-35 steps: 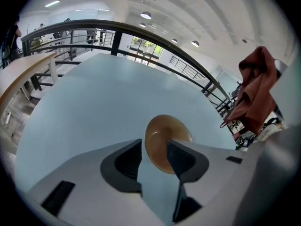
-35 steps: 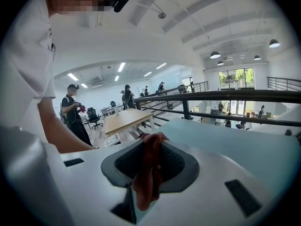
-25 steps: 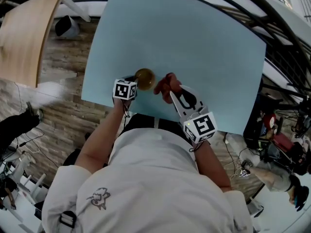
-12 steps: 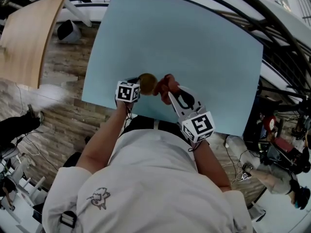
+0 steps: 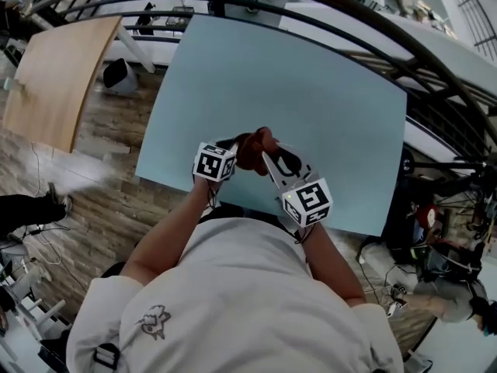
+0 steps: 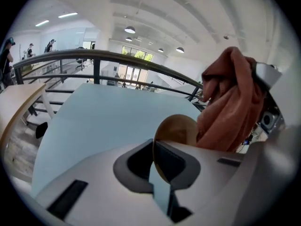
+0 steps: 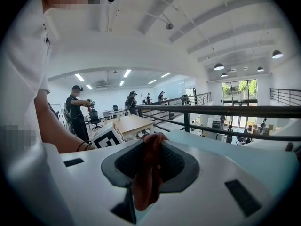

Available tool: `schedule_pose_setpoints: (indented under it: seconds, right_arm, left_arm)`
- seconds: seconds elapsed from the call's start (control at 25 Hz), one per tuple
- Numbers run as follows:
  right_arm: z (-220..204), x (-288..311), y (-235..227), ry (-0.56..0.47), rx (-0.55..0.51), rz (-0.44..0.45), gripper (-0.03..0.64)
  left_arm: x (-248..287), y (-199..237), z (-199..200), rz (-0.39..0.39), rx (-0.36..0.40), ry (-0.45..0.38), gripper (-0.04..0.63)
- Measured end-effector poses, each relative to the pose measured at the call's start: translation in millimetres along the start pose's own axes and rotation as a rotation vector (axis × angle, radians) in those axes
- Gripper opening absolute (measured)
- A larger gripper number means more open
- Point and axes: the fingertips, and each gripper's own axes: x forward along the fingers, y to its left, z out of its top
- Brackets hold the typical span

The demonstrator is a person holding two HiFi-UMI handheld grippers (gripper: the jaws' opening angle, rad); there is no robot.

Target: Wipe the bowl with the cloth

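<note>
A second ago the small round golden-brown bowl (image 6: 178, 128) sits on the pale blue table top (image 5: 311, 92), with the left gripper (image 5: 231, 146) low beside it and the right gripper (image 5: 268, 158) just off to its other side. Now the bowl is off the table, raised in the air above the table's near edge. Both grippers are higher and closer together in the head view. There the crumpled rust-red cloth (image 5: 253, 149) covers the spot between them, so the bowl can hardly be made out from above.

The left gripper's jaws are closed nearly all the way, pinching the bowl's thin wall at the rim. The bowl stands on edge between the pads, jutting up past the fingertips. The right gripper's jaws are clamped on the cloth: a bunched fold is squeezed between the pads and a loose end hangs back toward its camera.

In the left gripper view the cloth rises in a tall wad just right of the bowl and touches its right side. The face of the bowl that shows is smooth, matt and evenly tan. I cannot tell whether it is the inside or the outside.
</note>
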Motion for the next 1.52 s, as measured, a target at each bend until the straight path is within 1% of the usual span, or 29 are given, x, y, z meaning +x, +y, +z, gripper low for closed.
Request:
schedule_pose_setpoints:
  seconds: [0.16,0.28,0.36,0.44,0.52,0.68,0.76,0.84,0.96,1.08,1.2,1.32,1.44,1.52]
  right_arm:
    - [18.1,-5.4,-5.6,-0.030,-0.058,-0.017,0.100]
    - [25.1,-7.8,-14.5,-0.033,-0.111,-0.036,0.100]
    - [23.2,-10.1,-20.6,-0.012,-0.151,-0.054,0.100]
    - [17.2,-12.9,-23.2,0.030,-0.210,-0.078,0.100]
    - [7.3,-15.2,-26.7,0.096,-0.270,-0.122,0.100]
    - [-7.4,-21.8,-42.8,0.235,-0.396,-0.221,0.100]
    - [-13.4,-25.8,-51.7,0.297,-0.449,-0.248,0.100]
    - [-19.4,-31.6,-58.6,0.344,-0.477,-0.256,0.098]
    - [-24.5,-44.5,-63.2,0.367,-0.493,-0.234,0.097]
    - [-30.7,-58.6,-64.4,0.385,-0.516,-0.176,0.096]
    - [-40.3,-70.0,-64.1,0.405,-0.522,-0.098,0.095]
    - [-55.0,-81.5,-58.2,0.440,-0.546,-0.022,0.092]
    - [-66.8,-96.7,-54.8,0.473,-0.594,0.017,0.091]
    - [-73.4,-107.8,-61.4,0.509,-0.621,0.023,0.091]
  left_arm:
    - [-19.7,-20.0,33.9,0.003,0.058,-0.048,0.020]
    - [-33.5,-38.1,64.3,-0.010,0.072,-0.102,0.020]
    - [-43.0,-53.1,83.6,-0.015,0.080,-0.142,0.020]
    - [-51.9,-67.6,97.9,-0.018,0.089,-0.177,0.020]
    - [-58.6,-79.9,106.2,-0.020,0.104,-0.199,0.020]
    - [-60.0,-107.5,112.9,-0.036,0.131,-0.213,0.022]
    - [-57.1,-126.6,114.3,-0.054,0.149,-0.216,0.025]
    - [-54.2,-147.1,116.6,-0.056,0.188,-0.221,0.028]
    - [-51.4,-171.9,122.7,-0.045,0.251,-0.235,0.029]
    - [-48.6,-192.4,127.2,-0.033,0.286,-0.256,0.031]
    - [-45.1,-206.8,128.5,-0.015,0.299,-0.275,0.034]
    - [-39.6,-218.0,129.6,0.018,0.322,-0.286,0.037]
    - [-34.7,-223.7,126.1,0.063,0.318,-0.295,0.035]
    - [-31.7,-222.4,124.4,0.098,0.297,-0.300,0.031]
